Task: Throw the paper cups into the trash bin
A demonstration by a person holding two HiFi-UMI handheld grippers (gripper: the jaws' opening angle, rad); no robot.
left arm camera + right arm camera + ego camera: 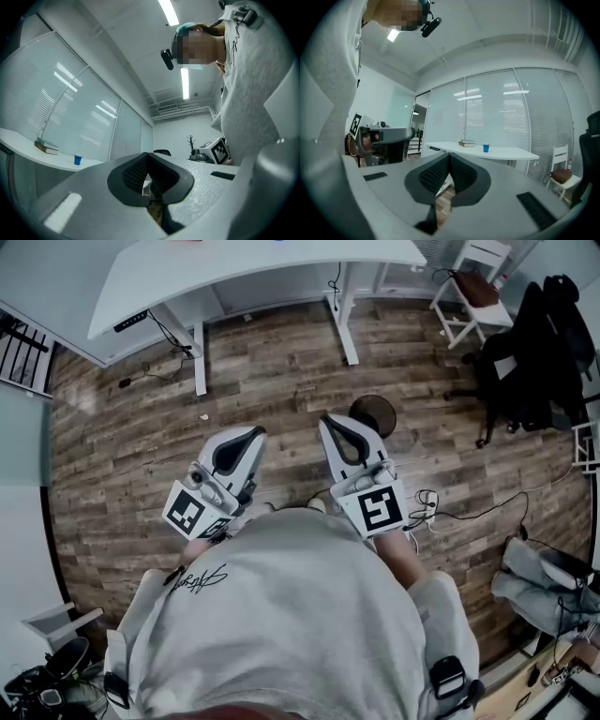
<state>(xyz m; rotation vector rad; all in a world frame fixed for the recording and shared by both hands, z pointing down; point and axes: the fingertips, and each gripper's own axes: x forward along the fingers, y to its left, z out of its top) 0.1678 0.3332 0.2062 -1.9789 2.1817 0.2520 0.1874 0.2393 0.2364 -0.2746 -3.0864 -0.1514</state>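
Ahead of both grippers: bare wood floor (272, 381) runs open up to the white desk (253, 268), with only a thin cable (155, 371) trailing near the desk's left-hand leg.
Left gripper (242, 442): held close in front of the person's grey sweatshirt (291, 615), nose tipped a little upward. Its jaws are pressed together with nothing between them.
Right gripper (345, 432): beside the left one but not touching it, and held level. Its jaws are also closed together and empty.
Paper cup (486, 148): blue and upright on the desk top, well ahead of both grippers, just beside a small stack of books (466, 143).
Trash bin (372, 415): a round dark shape on the floor just ahead of the right gripper's tip, slightly to its outer side. From above it reads as the bin.
Desk edge: a long near edge lies across the way ahead. Two white legs (200, 357) stand beneath it, with open floor between them.
Right gripper's outer side: crowded, with a white chair (469, 296) far ahead, a black office chair (534, 352) hung with dark cloth, and a looping floor cable (469, 512) close by.
Left gripper's outer side: clear floor out to a pale wall edge, and a black railing (19, 352) in the far corner.
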